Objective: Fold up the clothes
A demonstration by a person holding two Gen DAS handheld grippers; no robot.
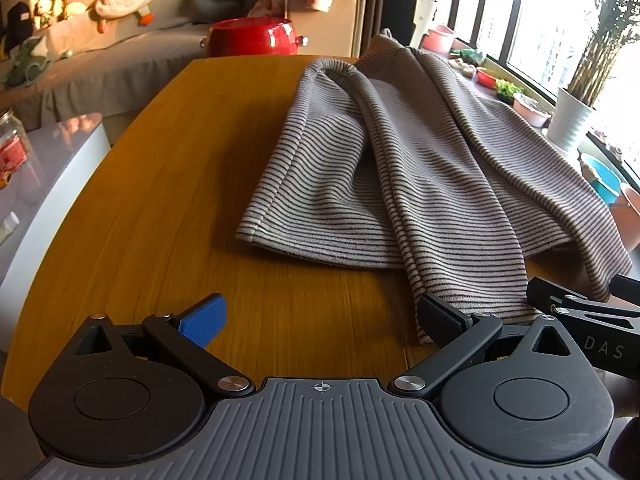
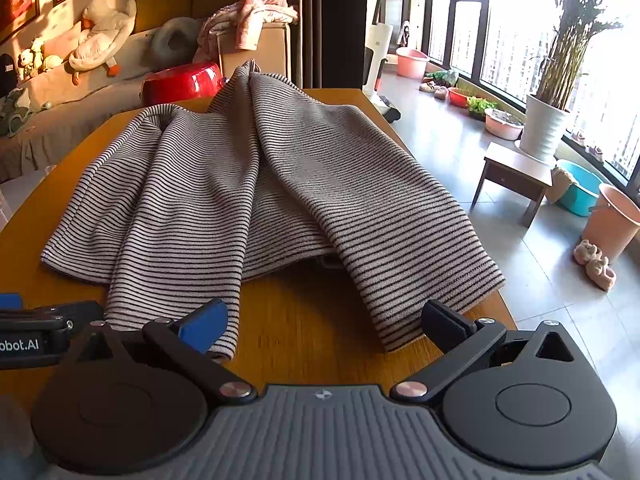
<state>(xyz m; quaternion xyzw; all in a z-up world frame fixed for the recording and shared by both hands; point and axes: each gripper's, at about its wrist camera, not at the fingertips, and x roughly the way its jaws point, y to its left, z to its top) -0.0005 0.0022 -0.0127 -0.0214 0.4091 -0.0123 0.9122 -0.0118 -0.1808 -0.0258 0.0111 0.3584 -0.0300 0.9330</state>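
Note:
A grey garment with thin dark stripes (image 1: 384,168) lies loosely folded and rumpled on the wooden table (image 1: 168,208); it also shows in the right wrist view (image 2: 248,184). My left gripper (image 1: 320,324) is open and empty at the near table edge, its right finger (image 1: 440,320) touching the garment's near hem. My right gripper (image 2: 324,324) is open and empty, its fingers spread either side of the gap between two hanging garment parts. The right gripper's body (image 1: 588,312) shows beside the left one.
A red basin (image 1: 256,36) stands just beyond the table's far end, with a sofa (image 1: 100,52) behind it. The table's right edge (image 2: 496,300) drops to a tiled floor with a small stool (image 2: 516,176), plant pot (image 2: 544,128) and tubs.

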